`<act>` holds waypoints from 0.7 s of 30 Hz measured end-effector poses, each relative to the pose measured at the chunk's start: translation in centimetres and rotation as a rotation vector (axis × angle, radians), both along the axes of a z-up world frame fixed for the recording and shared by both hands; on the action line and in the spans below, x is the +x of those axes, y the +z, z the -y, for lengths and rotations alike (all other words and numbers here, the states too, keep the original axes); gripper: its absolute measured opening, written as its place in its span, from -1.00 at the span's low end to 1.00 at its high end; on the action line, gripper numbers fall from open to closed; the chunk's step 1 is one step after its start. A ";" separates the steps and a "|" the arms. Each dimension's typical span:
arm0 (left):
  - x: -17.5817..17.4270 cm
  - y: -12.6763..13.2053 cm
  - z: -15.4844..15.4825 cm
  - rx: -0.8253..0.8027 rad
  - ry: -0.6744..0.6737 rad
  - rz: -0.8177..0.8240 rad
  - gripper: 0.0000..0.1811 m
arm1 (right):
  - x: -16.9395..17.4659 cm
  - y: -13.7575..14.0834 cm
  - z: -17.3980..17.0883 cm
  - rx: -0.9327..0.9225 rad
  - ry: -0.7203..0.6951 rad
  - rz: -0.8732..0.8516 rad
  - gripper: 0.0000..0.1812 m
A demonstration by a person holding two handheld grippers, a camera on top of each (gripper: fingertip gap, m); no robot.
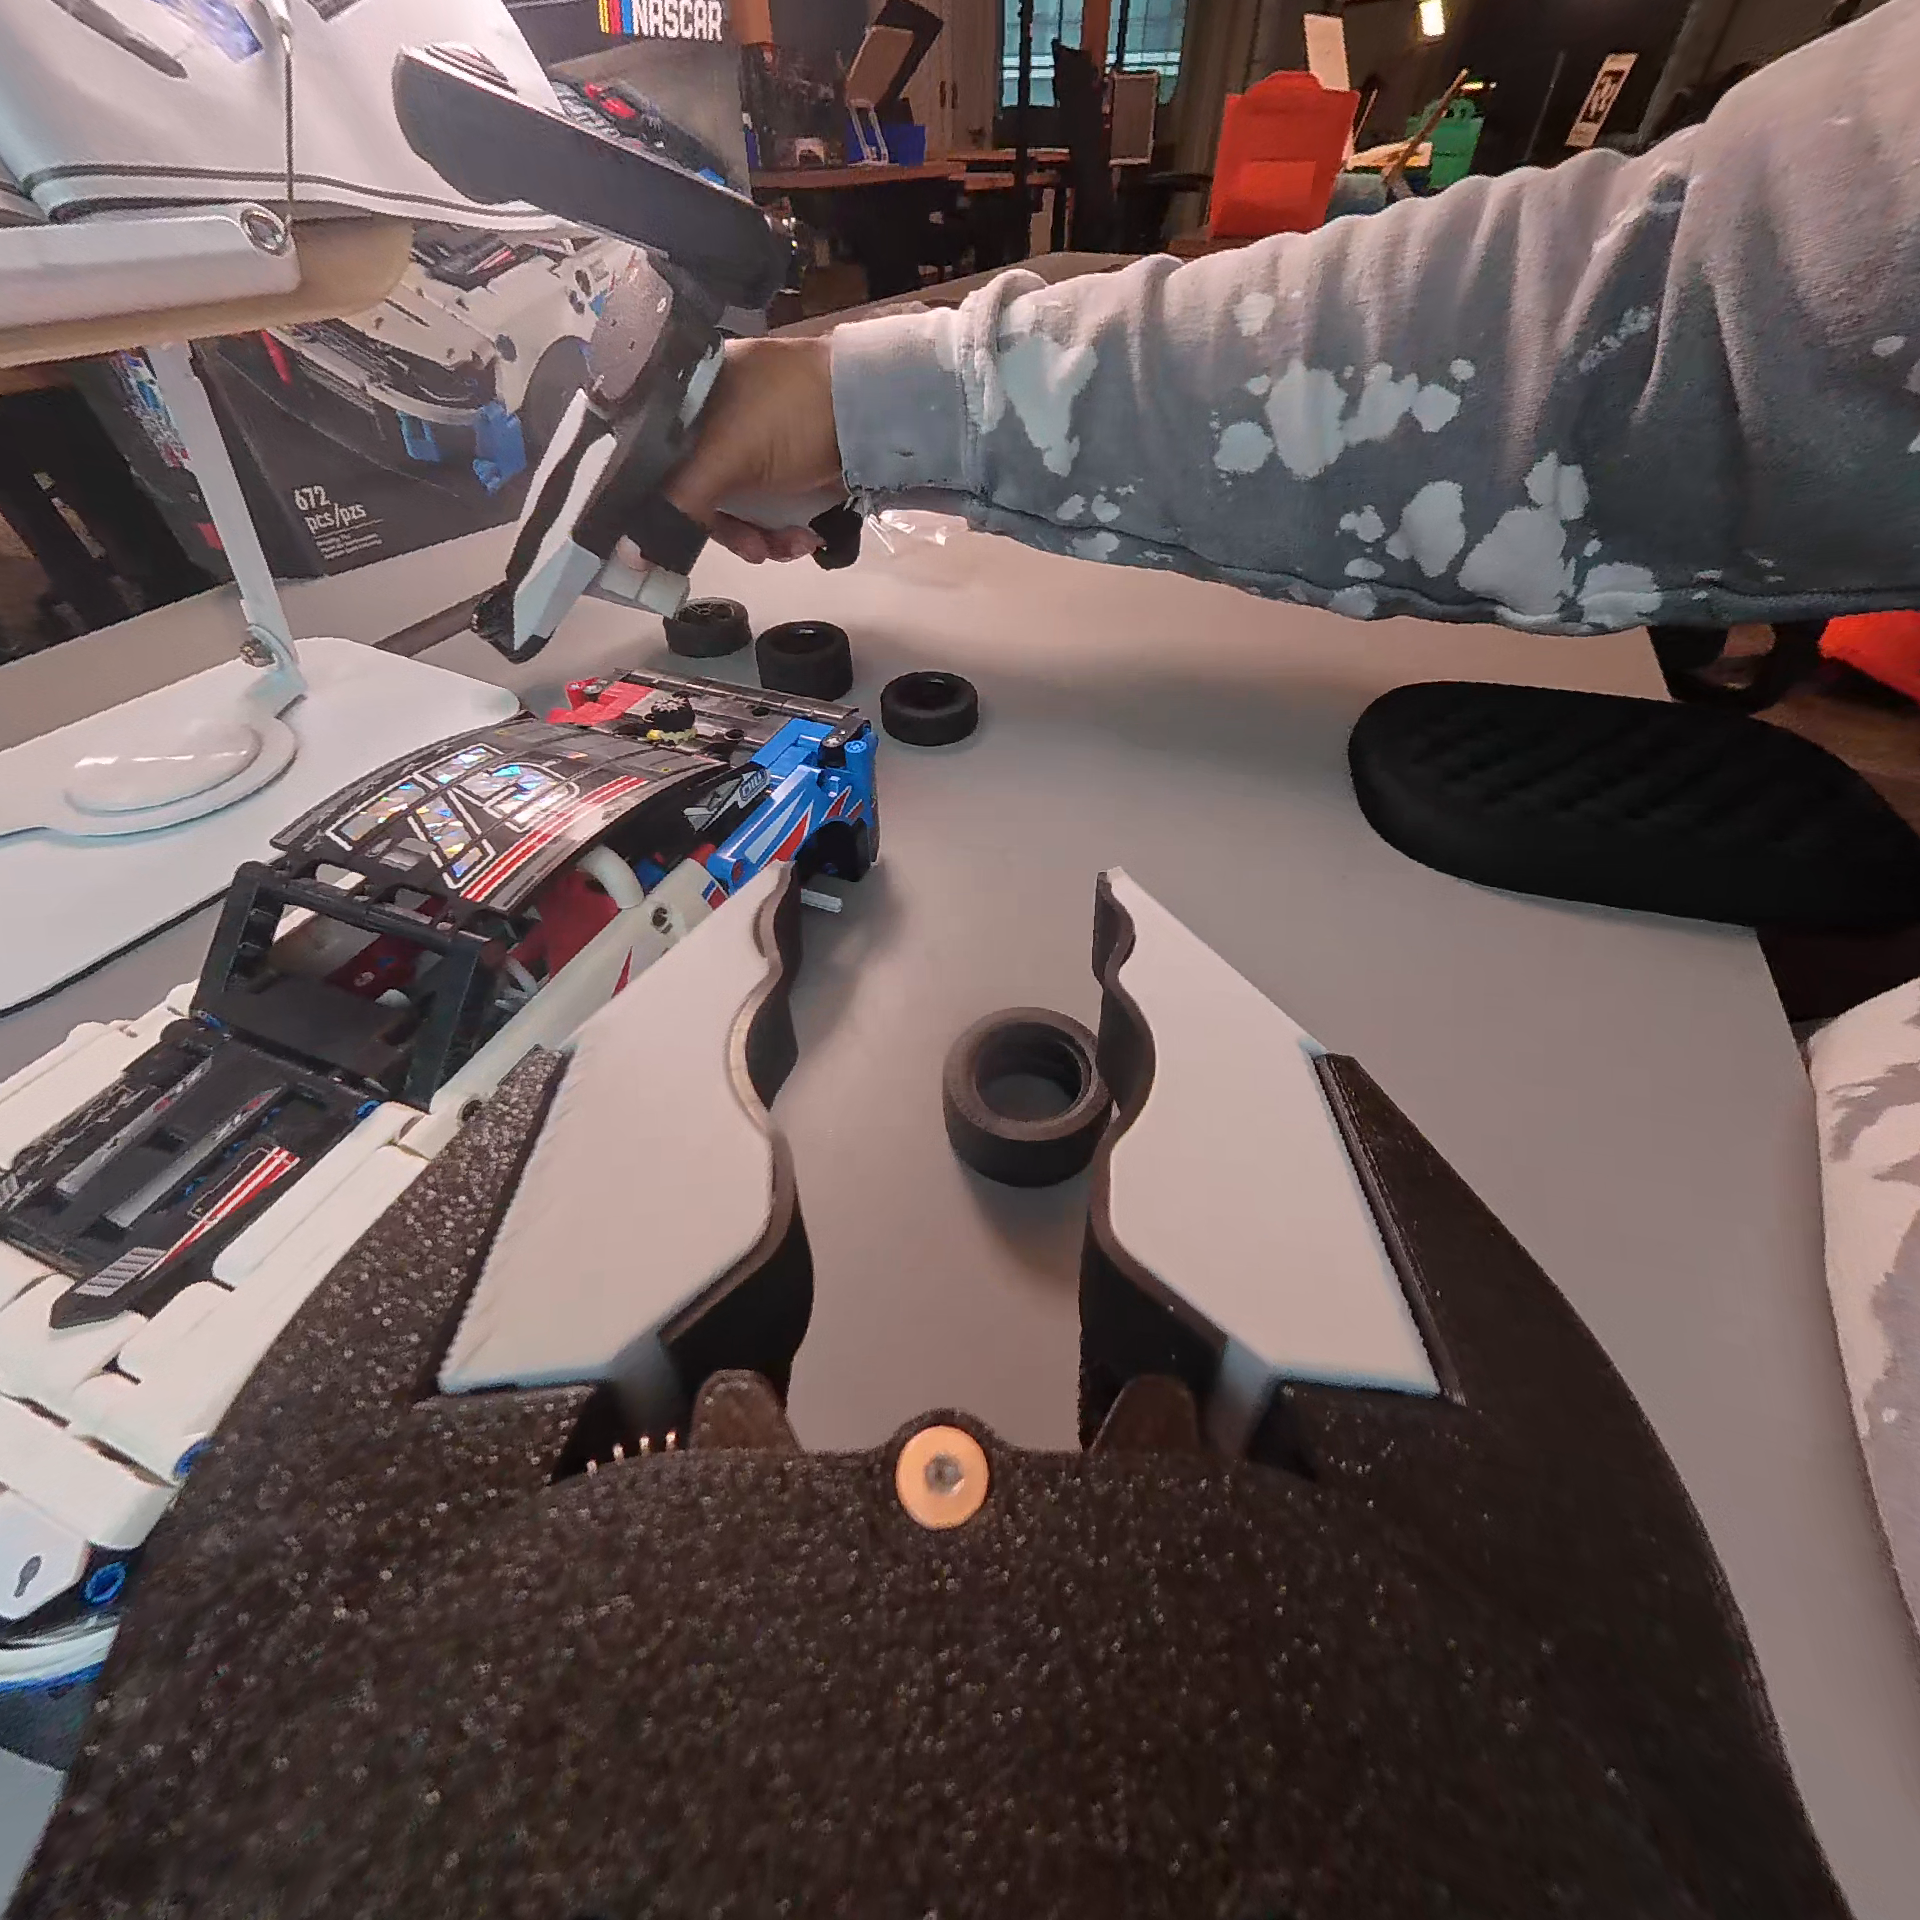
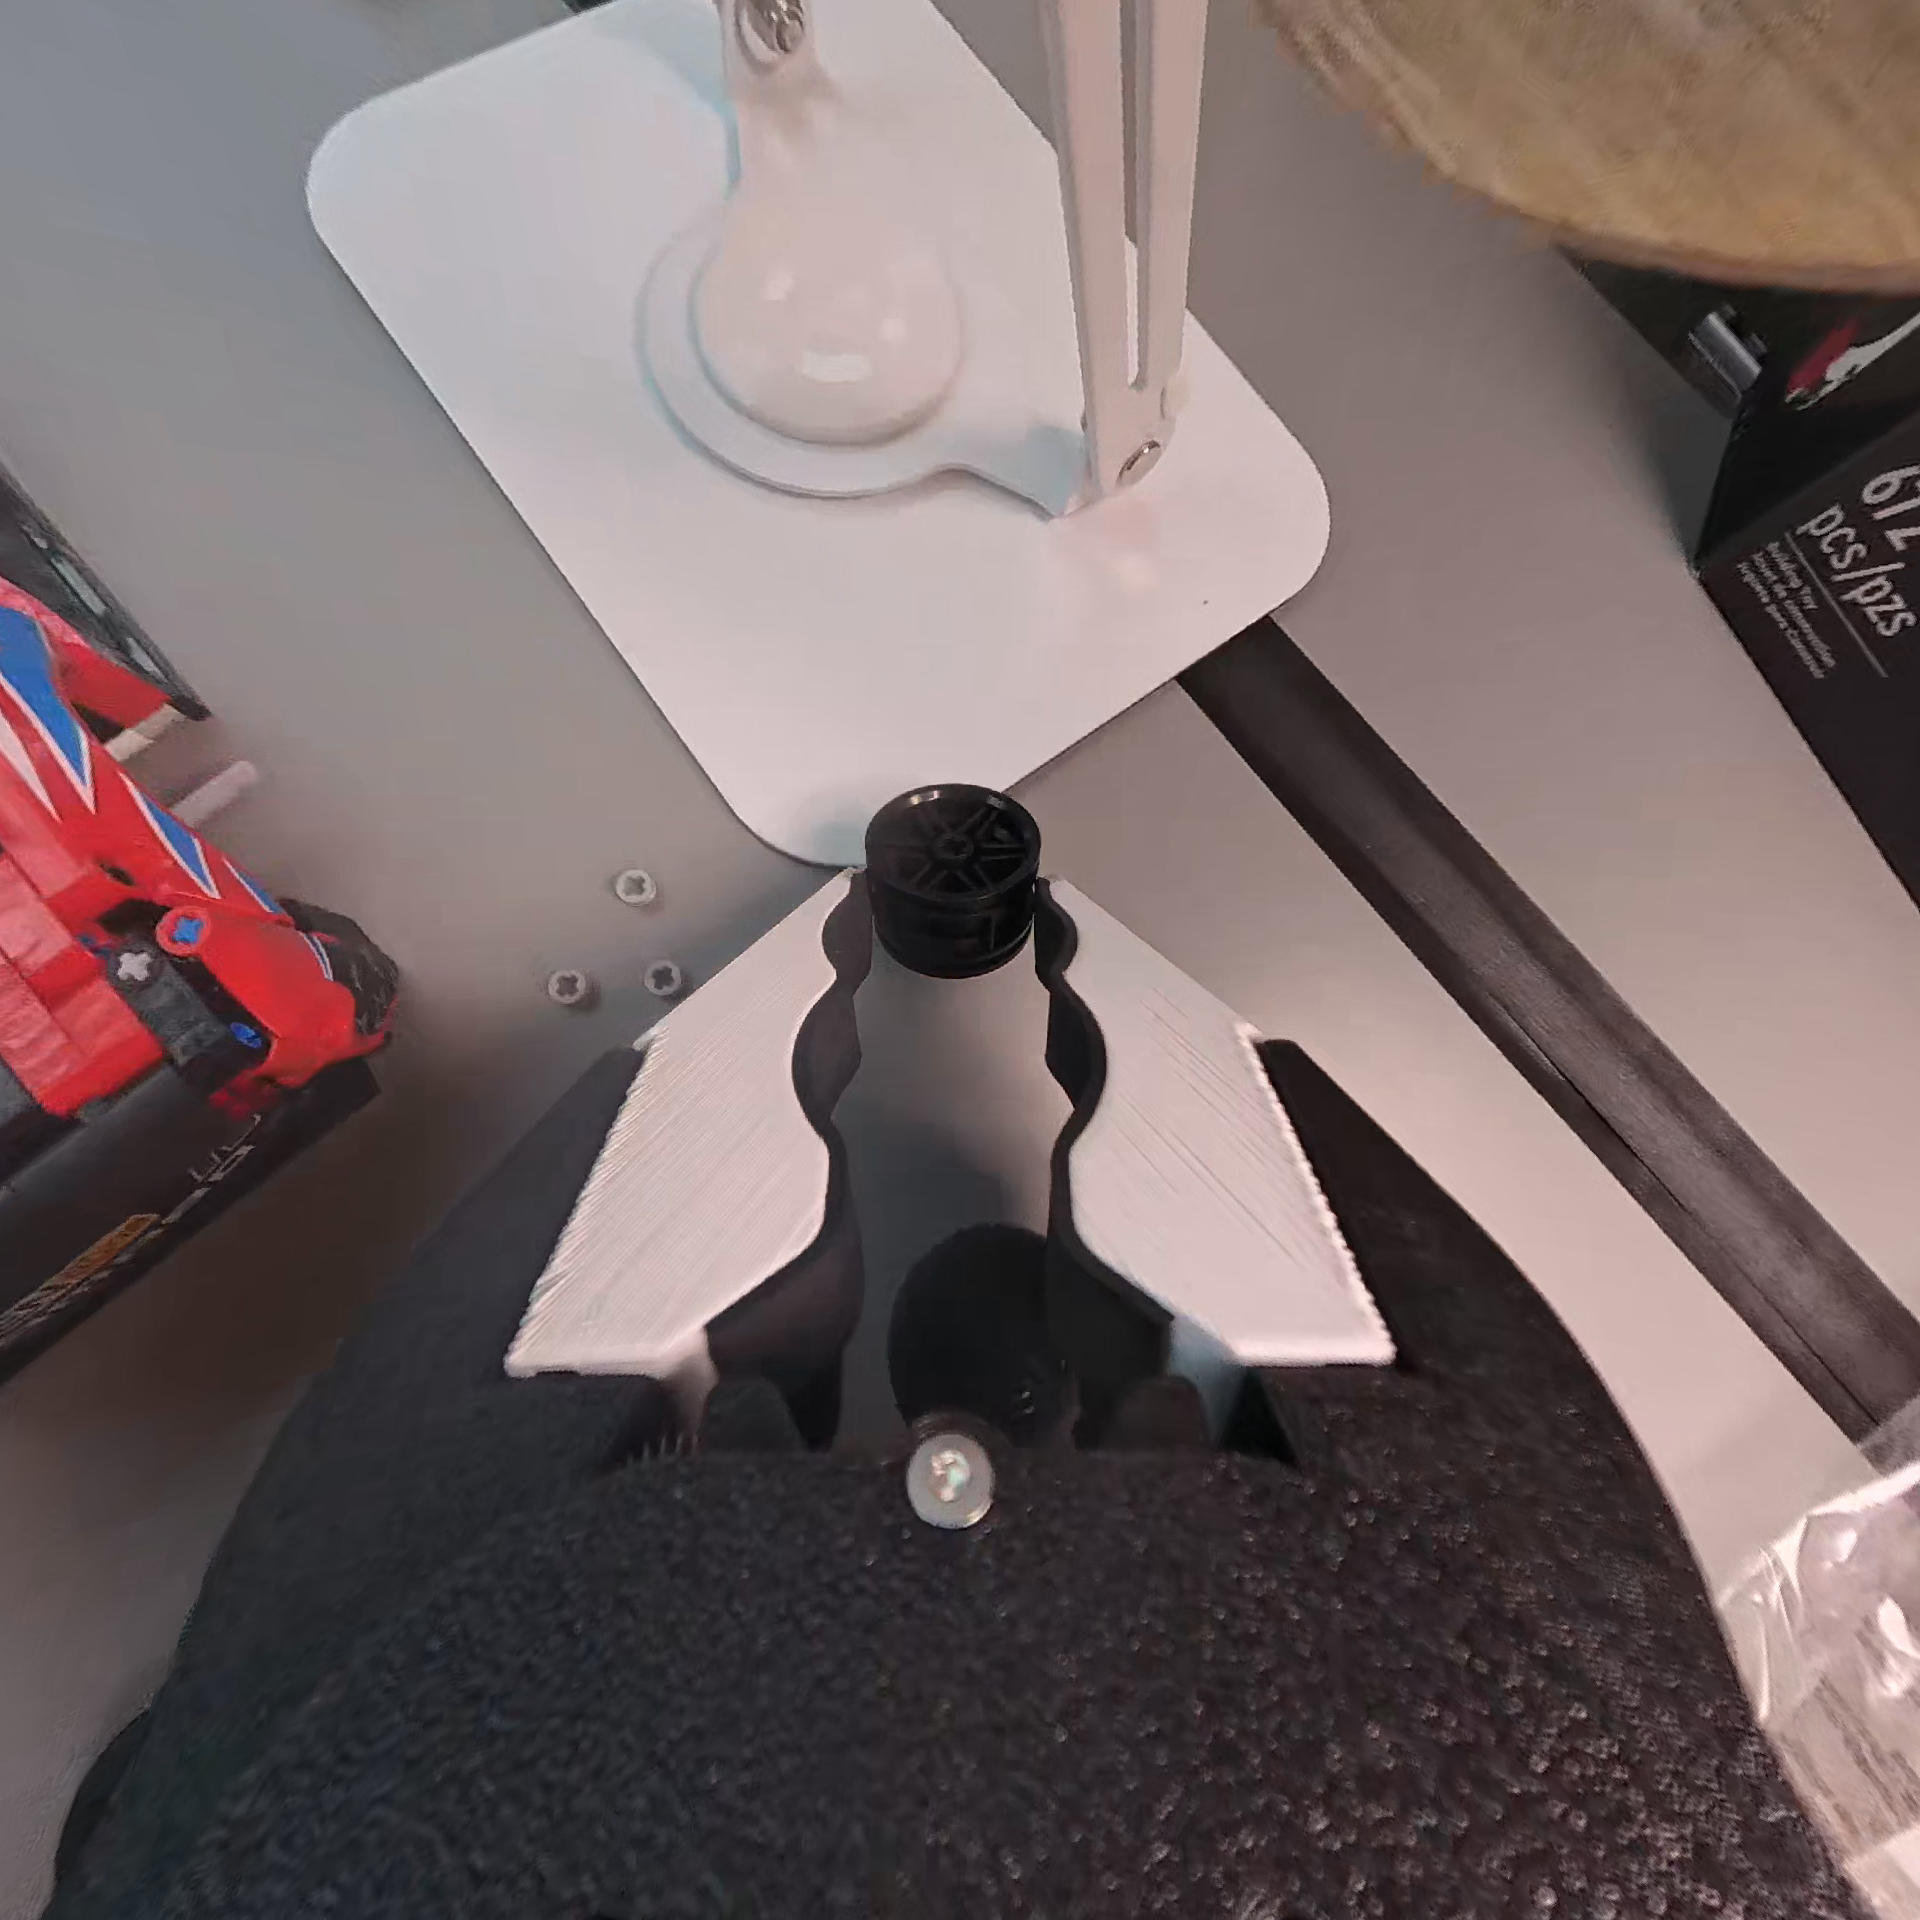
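Note:
My left gripper (image 1: 948, 883) is open, low over the grey table (image 1: 1247, 1039). A black rubber tyre (image 1: 1023, 1096) lies between its fingers, close to the right finger (image 1: 1195, 1091). A toy brick race car (image 1: 499, 894) without wheels lies just left of it. My right gripper (image 2: 948, 883) is shut on a black spoked wheel hub (image 2: 951, 862) at its fingertips, above the table. In the left wrist view a hand holds the right gripper (image 1: 520, 623) beyond the car. Three black wheels (image 1: 803, 657) stand on the table beside it.
A white stand base (image 2: 831, 520) lies ahead of the right gripper. Three small grey bushings (image 2: 634, 888) lie near the car's red end (image 2: 156, 914). A black box (image 2: 1829, 582) stands at right. A black chair seat (image 1: 1621, 800) sits past the table edge. The tips of one gripper are about 35 centimetres away from the tips of the other.

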State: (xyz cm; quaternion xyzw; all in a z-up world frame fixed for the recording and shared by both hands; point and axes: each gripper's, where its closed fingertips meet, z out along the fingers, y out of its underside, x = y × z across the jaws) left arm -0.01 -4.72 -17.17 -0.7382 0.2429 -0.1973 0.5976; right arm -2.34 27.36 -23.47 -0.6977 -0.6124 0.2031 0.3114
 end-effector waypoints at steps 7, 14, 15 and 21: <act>-0.2 0.0 -0.1 -0.016 0.004 0.023 -0.41 | 1.3 -1.7 -0.8 0.041 -0.050 0.132 -0.67; 0.0 -0.2 0.0 -0.020 0.001 0.005 -0.42 | 1.9 -1.5 -1.1 0.035 -0.069 0.111 -0.46; 0.0 -0.3 0.0 -0.024 0.003 0.002 -0.42 | 2.0 -0.9 -0.9 0.045 -0.068 0.091 -0.46; -0.4 -1.1 0.0 -0.101 -0.012 0.001 -0.40 | 4.7 5.1 3.4 0.015 -0.025 -0.134 -0.43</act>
